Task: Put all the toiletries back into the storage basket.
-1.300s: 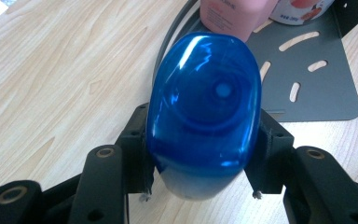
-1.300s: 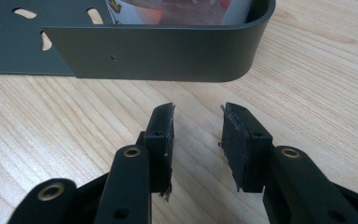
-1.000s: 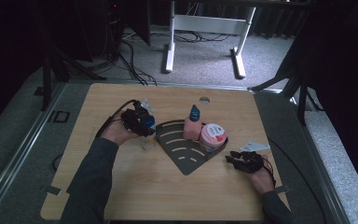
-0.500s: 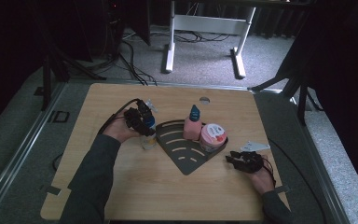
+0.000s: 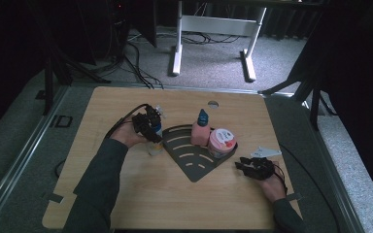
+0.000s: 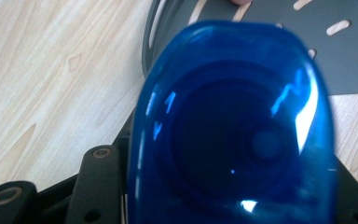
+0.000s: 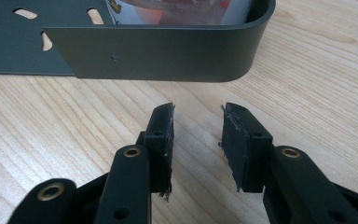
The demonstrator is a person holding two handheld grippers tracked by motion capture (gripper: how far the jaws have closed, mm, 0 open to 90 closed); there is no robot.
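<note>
My left gripper (image 5: 149,128) is shut on a clear bottle (image 5: 154,144) with a blue cap (image 6: 233,135), held just left of the dark grey fan-shaped tray (image 5: 190,156). The cap hides the left jaws' tips in the left gripper view. In the tray's far right part stand a pink bottle with a blue top (image 5: 201,130) and a pink round tub (image 5: 222,141). My right gripper (image 7: 196,135) rests open on the wood close to the tray's curved wall (image 7: 168,51), nothing between its pads. The high view places the right gripper (image 5: 241,166) right of the tray.
A small pale three-cornered plate (image 5: 266,152) lies on the table behind the right hand. A round hole (image 5: 213,104) marks the tabletop near its far edge. A white desk frame (image 5: 213,29) stands on the floor beyond the table.
My left gripper has shifted slightly toward the tray with the bottle in it. The right gripper has stayed where it was.
</note>
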